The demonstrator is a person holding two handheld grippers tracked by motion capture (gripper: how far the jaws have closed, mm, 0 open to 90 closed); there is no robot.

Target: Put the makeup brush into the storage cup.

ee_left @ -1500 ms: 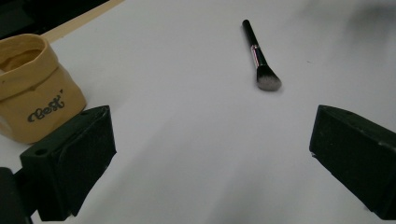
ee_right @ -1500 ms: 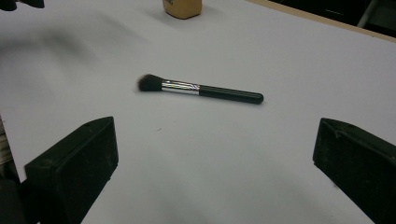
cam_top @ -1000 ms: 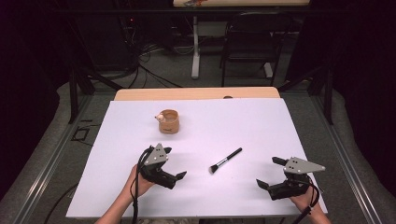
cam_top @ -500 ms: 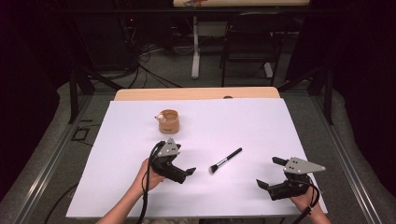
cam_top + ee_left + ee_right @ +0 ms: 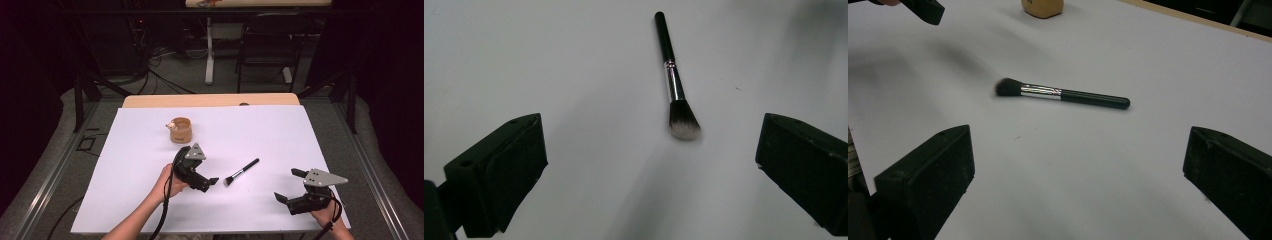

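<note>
Lining up left gripper [image 5: 212, 182], jaws spread, beside the bristle end: judged best to straddle the handle squarely, then pinch | brush [image 5: 242, 171] lies flat mid-table between both grippers, black handle, silver collar, dark bristles tipped pale | right gripper [image 5: 288, 186] spread wide, empty, resting well apart.

You see a brush [image 5: 675, 85] with glossy black handle, shiny metal ferrule and soft bristles on a matt white sheet [image 5: 300, 135]. At its 10 o'clock stands a smooth tan cup [image 5: 180, 130]. Your grippers' jaws look matt black.
</note>
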